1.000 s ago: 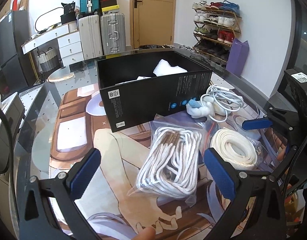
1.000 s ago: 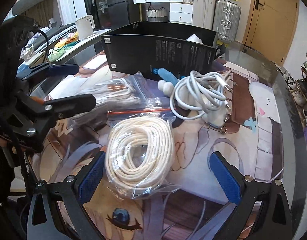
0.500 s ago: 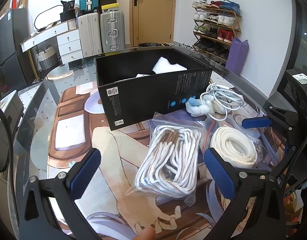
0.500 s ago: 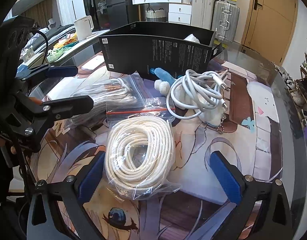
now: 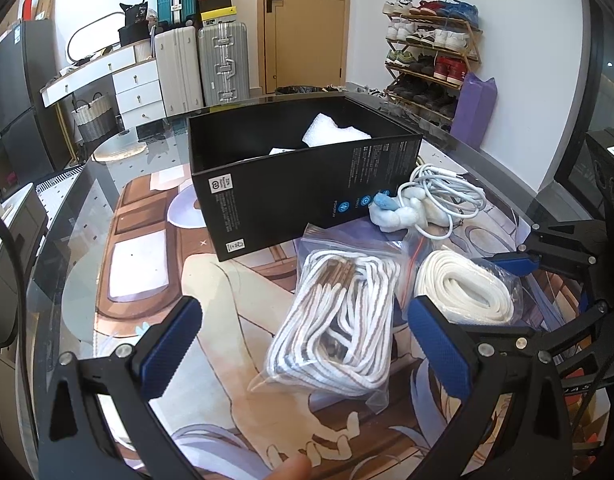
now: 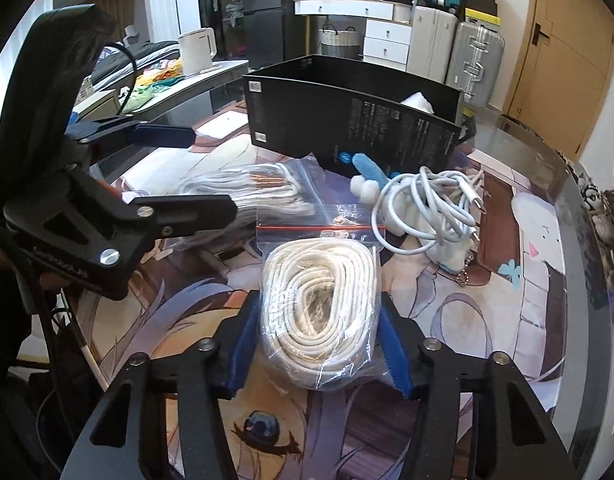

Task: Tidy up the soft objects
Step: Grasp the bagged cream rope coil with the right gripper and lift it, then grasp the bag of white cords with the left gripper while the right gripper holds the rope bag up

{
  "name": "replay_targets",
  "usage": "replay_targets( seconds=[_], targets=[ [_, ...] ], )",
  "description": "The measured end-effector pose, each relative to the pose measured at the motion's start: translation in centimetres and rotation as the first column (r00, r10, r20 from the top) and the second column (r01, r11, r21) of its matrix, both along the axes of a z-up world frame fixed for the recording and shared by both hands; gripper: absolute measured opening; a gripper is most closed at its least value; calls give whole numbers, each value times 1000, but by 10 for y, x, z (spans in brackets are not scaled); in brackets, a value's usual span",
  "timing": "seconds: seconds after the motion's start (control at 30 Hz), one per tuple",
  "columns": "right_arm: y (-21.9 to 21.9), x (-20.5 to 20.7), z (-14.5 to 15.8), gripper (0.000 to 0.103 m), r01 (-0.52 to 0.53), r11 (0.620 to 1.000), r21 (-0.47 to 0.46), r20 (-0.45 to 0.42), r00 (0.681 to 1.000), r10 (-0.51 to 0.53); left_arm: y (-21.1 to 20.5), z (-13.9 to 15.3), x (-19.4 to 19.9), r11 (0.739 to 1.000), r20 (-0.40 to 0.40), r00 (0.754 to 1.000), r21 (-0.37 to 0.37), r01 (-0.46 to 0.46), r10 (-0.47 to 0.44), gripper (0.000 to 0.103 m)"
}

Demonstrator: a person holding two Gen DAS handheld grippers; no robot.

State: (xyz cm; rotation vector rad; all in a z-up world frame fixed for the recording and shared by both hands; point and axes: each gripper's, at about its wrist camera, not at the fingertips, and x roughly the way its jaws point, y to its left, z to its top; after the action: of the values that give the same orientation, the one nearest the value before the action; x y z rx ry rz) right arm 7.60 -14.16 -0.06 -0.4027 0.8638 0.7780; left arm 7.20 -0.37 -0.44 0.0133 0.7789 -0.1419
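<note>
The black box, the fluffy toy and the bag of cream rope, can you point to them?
black box [image 5: 291, 200], left wrist view, its front wall.
fluffy toy [image 5: 399, 216], left wrist view, its white body.
bag of cream rope [image 6: 319, 292], right wrist view, the coil.

Cream rope coil [image 6: 319, 308], in clear zip bag, lies flat at lower centre of right wrist view. Striped lace bundle [image 5: 339, 328], also bagged, flat at centre of left wrist view. White cable [image 6: 427, 212] loosely looped over plush toy [image 6: 367, 180], centre right. Black box [image 5: 303, 184] open-topped, upper centre, white padding inside.
</note>
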Motion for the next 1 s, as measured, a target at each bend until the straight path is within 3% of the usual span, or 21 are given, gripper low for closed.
replay_targets(
  seconds=[0.27,0.63,1.0],
  targets=[
    [-1,-6,6,44,-24,1000,-7,32,999,25,2,1,0,1000,-4,1000,-22,6,-6,103],
    [-24,-12,46,44,-38,987,158,83,996,25,2,0,2,1000,-9,1000,-10,1,-1,103],
    [-29,-18,59,44,-39,981,189,119,993,17,-8,-4,9,999,-58,998,34,9,-7,101]
  ],
)
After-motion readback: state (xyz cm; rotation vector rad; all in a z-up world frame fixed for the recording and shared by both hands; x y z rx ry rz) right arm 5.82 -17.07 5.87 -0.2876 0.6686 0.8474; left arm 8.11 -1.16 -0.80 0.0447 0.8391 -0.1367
